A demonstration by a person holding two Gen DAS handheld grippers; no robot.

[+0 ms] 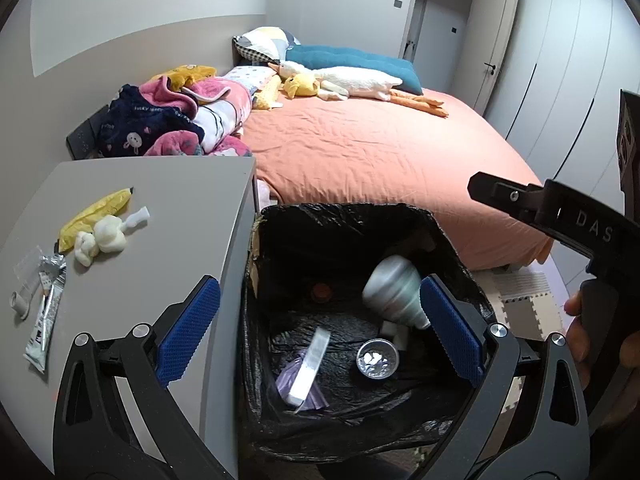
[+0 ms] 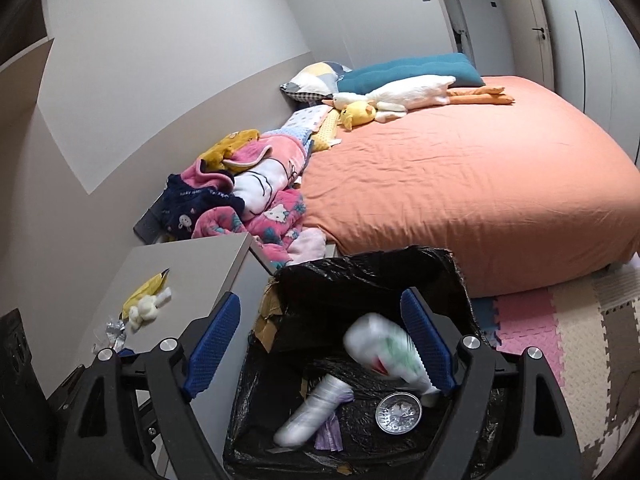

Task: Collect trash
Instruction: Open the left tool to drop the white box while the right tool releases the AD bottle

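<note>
While your left gripper point(image 1: 320, 322) hangs over the black-lined rectangular trash bin point(image 1: 448, 240), its blue ribbed pads point(image 1: 191, 330) stand wide apart with nothing between them. In that left wrist view, the bin holds a blurred pale green-and-white plastic bottle point(image 1: 394, 294) near its right wall, close to the right pad; whether the two touch cannot be told. A round foil cup point(image 1: 377, 359), a clear plastic sleeve point(image 1: 310, 364) and a crumpled lilac wrapper point(image 1: 294, 384) lie on the bin floor. On the grey bedside cabinet point(image 1: 192, 216), near its left edge, you have a yellow wrapper point(image 1: 96, 212), a wad of white tissue point(image 1: 100, 240), a small white plastic piece point(image 1: 138, 216) and a silver printed sachet point(image 1: 48, 312) uncollected. Your right gripper's black body point(image 1: 560, 212) crosses the right side above the bin, gripped by your hand point(image 1: 580, 328). An orange-sheeted bed point(image 1: 380, 160) lies behind.

In the right wrist view, your right gripper point(image 2: 320, 350) is likewise fully spread and holds nothing. The blurred bottle point(image 2: 380, 346) sits just inside its right pad point(image 2: 426, 346), over the bin point(image 2: 360, 268). Below lie the plastic sleeve point(image 2: 316, 412), the lilac wrapper point(image 2: 330, 434) and the foil cup point(image 2: 399, 413). The yellow wrapper point(image 2: 146, 290) and tissue wad point(image 2: 148, 308) rest on the cabinet point(image 2: 200, 264), towards its left edge. Foam floor tiles point(image 2: 560, 340) lie right of the bin.
</note>
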